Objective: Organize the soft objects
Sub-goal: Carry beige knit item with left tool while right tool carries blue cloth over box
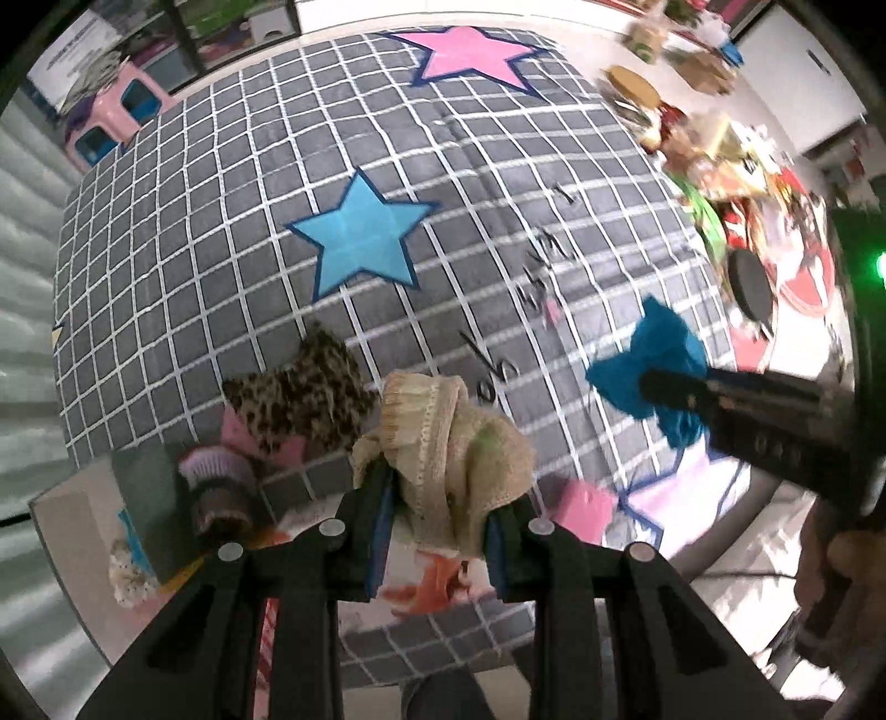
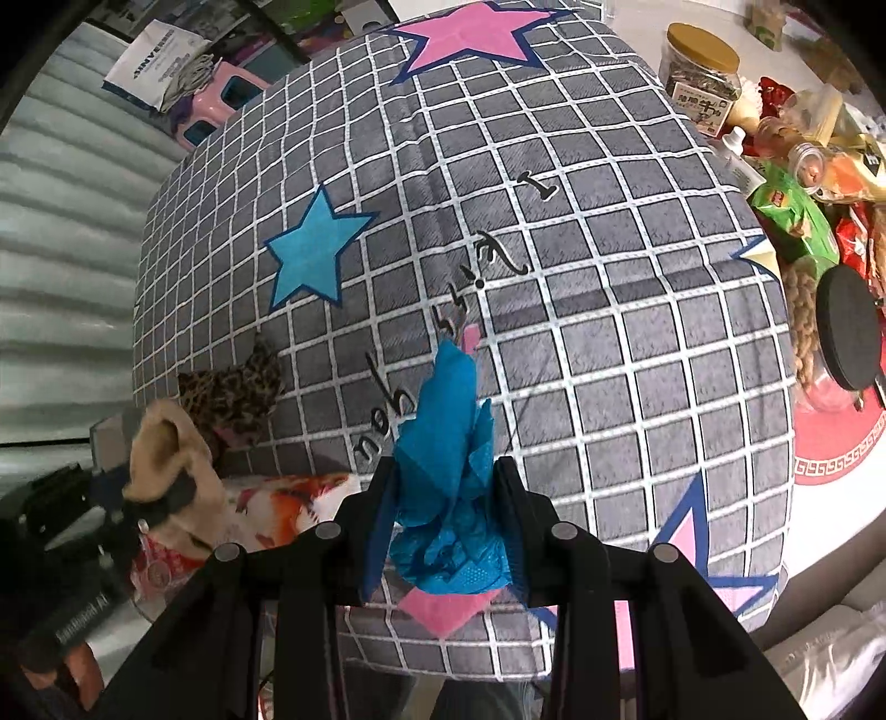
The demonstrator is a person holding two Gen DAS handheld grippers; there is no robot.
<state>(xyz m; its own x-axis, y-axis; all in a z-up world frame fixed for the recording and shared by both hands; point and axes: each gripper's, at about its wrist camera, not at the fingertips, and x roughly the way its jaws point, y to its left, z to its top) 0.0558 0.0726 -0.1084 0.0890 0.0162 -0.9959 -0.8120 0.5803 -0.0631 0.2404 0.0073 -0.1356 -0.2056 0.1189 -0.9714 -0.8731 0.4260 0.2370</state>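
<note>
A beige knitted cloth with a lace-like edge [image 1: 443, 443] hangs bunched between the pads of the left gripper [image 1: 437, 515], whose jaws stand narrow and clamp it; it is lifted clear of the grey quilted cover with a white grid and coloured stars [image 1: 232, 232] spread below. In the right wrist view the same beige cloth [image 2: 166, 443] shows at the near left, with the left gripper [image 2: 149, 498] pinching it.

A crumpled bright blue mesh cloth [image 2: 448, 471] is pinched in the right gripper [image 2: 443, 515], its jaws also narrow, the fabric sticking out past the fingertips and held over the middle of the cover. From the left wrist view the blue cloth [image 1: 659, 371] and the right gripper [image 1: 664, 387] appear at the right.

Near the cover's near-left corner lies a leopard-print fuzzy piece [image 1: 304, 393], with a pink-and-brown knitted piece [image 1: 219, 487] just beside it. A pink square item [image 1: 584, 509] lies on the near part of the cover.

A blue star [image 1: 362, 235] sits left of centre on the cover, and a pink star [image 1: 470, 52] at its far edge. Beyond the cover's right side are a gold-lidded clear jar [image 2: 703, 72], green snack packets [image 2: 792, 210] and a red round mat [image 2: 836, 443]. At the far left stands a pink plastic stool [image 1: 116, 111].
</note>
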